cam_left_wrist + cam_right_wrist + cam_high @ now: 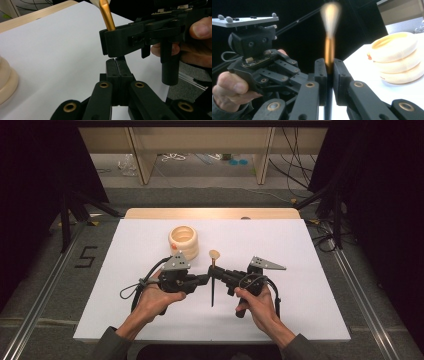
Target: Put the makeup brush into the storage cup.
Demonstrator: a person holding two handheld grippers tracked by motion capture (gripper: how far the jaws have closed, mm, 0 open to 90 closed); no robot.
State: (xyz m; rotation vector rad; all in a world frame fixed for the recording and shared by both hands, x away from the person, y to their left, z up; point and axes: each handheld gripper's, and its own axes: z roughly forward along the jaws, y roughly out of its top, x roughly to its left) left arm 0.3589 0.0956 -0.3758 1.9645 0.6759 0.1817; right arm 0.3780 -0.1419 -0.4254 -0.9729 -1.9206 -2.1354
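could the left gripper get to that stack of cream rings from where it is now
Probably yes. The left gripper is shut and holds nothing, and bare white table lies between it and the rings. The brush sits in the right gripper.

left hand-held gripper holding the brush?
No: in the left gripper view the left hand-held gripper is shut on nothing; the right hand-held gripper clamps the brush.

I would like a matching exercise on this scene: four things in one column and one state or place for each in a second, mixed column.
Things:
1. brush
2. stack of rings
3. left gripper
4. right gripper

States:
A. shut, holding nothing
B. standing on the white sheet, beyond the left gripper
C. shut on the handle
D. held upright, bristles up

Pairs: 1-D, 2-B, 3-A, 4-C
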